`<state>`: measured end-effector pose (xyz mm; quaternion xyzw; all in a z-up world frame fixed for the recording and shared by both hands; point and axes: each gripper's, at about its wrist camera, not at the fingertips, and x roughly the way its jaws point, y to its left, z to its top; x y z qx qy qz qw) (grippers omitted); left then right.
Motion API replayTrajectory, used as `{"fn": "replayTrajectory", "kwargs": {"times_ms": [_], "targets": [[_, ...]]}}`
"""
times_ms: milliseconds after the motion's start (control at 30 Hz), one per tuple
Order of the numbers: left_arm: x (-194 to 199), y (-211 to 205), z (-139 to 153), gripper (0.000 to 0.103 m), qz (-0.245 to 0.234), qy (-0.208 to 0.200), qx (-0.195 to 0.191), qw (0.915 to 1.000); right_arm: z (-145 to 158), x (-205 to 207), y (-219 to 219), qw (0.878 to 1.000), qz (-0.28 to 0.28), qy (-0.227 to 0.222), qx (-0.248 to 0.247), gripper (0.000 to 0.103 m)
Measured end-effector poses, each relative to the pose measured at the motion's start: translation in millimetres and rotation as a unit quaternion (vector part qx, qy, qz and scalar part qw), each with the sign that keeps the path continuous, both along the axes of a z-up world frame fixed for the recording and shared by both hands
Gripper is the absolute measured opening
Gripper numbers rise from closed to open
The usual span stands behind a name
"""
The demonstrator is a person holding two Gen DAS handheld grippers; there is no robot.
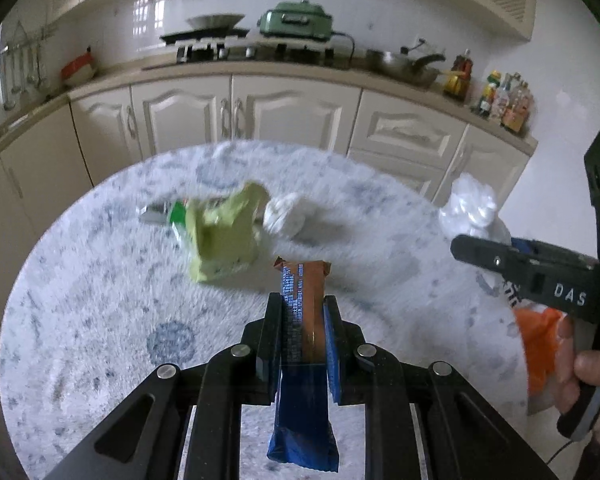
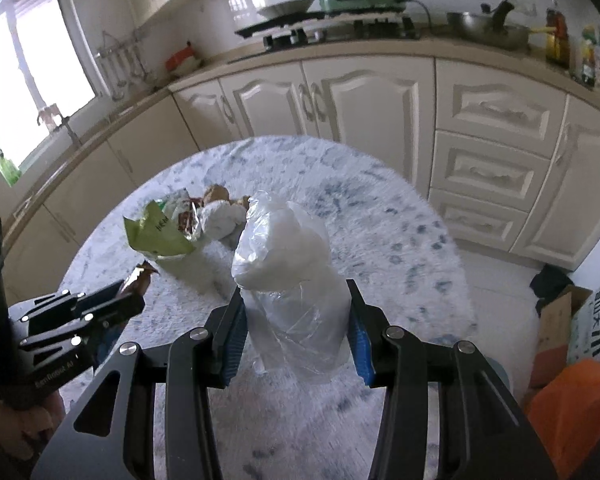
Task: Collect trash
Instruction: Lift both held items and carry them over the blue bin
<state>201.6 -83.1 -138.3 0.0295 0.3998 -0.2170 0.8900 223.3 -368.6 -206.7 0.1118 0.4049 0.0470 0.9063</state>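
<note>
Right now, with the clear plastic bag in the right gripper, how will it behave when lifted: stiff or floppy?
Probably floppy: the clear plastic bag is thin, wrinkled film that bulges above the right gripper. Likely light for its size, with only soft white material visible inside. It may slip, since the film looks smooth and only a loose fold is pinched.

An orange bag [image 2: 572,412] runs off frame; blurred bottles [image 1: 504,100] seem unreadable.
</note>
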Motion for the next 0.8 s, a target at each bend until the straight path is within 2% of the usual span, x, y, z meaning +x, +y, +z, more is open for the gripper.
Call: {"fn": "replayTrajectory", "kwargs": {"times_ms": [433,800], "targets": [[-18,-23,50,0.015,-0.029,-0.048,-0.023,0.9982,52,-47,-46,0.997,-0.043,-0.059,0.001,0.045],[-29,-72,80,0.015,-0.072,-0.084,-0.049,0.9927,79,-98,-110,0.989,-0.121,-0.089,-0.004,0.045]]}}
